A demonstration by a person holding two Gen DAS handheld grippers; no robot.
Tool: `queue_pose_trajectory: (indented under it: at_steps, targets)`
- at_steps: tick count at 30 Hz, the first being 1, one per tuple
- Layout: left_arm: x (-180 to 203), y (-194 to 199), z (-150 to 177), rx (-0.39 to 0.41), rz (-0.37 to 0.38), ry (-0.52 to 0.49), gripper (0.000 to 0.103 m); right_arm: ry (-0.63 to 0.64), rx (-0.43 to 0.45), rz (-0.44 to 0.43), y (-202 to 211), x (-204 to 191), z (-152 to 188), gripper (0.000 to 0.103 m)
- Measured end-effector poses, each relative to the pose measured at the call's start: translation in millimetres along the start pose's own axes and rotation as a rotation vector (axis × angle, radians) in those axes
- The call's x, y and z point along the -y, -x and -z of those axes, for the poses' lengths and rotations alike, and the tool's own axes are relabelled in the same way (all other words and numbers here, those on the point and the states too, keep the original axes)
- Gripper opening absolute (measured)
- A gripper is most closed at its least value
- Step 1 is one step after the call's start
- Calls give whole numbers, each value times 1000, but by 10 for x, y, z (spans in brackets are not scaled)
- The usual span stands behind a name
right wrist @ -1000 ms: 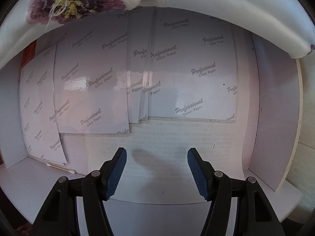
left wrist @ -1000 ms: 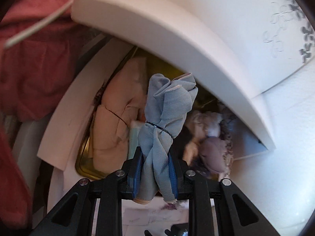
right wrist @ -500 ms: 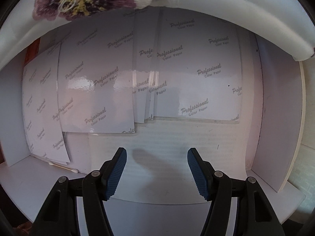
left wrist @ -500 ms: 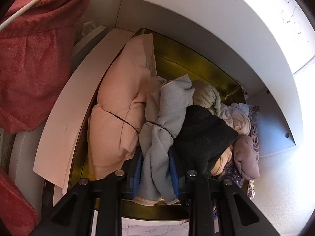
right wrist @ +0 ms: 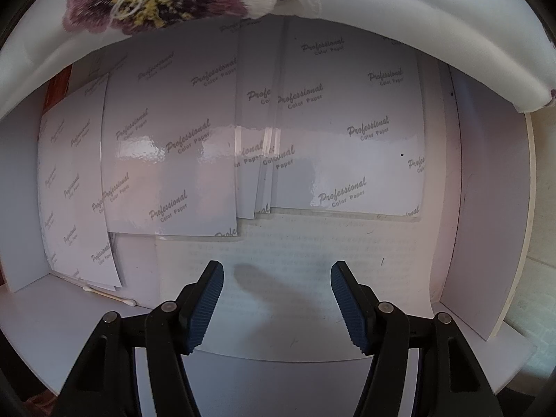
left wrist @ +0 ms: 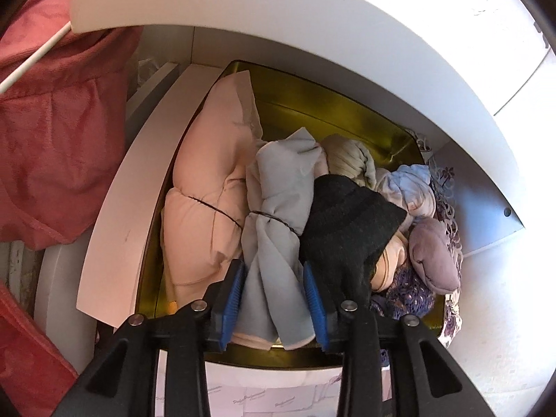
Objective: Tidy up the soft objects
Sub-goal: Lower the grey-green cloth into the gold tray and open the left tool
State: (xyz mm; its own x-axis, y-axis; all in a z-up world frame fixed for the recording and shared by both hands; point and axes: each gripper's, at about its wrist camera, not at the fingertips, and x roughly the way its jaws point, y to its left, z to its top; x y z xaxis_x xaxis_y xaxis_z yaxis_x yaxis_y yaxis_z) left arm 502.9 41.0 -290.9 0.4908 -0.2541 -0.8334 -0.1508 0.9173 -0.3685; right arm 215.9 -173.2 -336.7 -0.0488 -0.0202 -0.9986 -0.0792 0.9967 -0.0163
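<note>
Left wrist view, far left: red plush fabric hangs outside a white shelf unit. Inside the compartment sits a gold tin, packed with soft bundles. Leftmost in the tin: peach bundle, tied across with a dark band, lying along the tin's left wall. Just beside it to the right: grey-blue cloth bundle, also tied with a thin dark band, lower end running down between the blue pads of the left gripper. Jaws have just been opening; bundle is between them, the pads stand at its flanks with no visible squeeze, and its upper part rests on the pile in the tin. Right of it: black knit item, overlapping the grey-blue bundle's edge. Behind that a cream twisted roll; further right a pale blue-white piece, a mauve bundle and purple lace at the tin's right wall.

Right wrist view: right gripper points down, jaws apart, nothing between them. Below, left to right: cotton swab, glossy sheets printed "Professional Color Paper", a printed paper, all on a white shelf floor. Embroidered white cloth crosses the top edge
</note>
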Motion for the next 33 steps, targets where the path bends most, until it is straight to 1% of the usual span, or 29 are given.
queue_pose_trajectory:
  at_steps: [3, 8, 11, 14, 19, 25, 29, 33]
  targets:
    - [23, 27, 26, 2, -7, -9, 40, 0, 1, 1, -6, 4, -2, 65]
    - [-2, 140, 69, 13, -3, -11, 41, 2, 1, 5, -13, 7, -4, 65]
    - [-7, 259, 119, 43, -14, -31, 41, 4, 1, 7, -9, -1, -3, 65]
    - [47, 320, 164, 67, -29, -72, 41, 8, 12, 8, -8, -11, -2, 65]
    - [192, 195, 183, 41, -31, -136, 40, 14, 14, 11, -10, -30, 4, 65]
    - [208, -34, 157, -9, -45, -131, 40, 14, 11, 8, -12, -32, 4, 65]
    - [173, -14, 173, 4, -42, -127, 40, 13, 11, 4, -22, -23, 0, 65]
    - [165, 108, 259, 32, -46, -133, 40, 21, 12, 10, -25, -31, 4, 65]
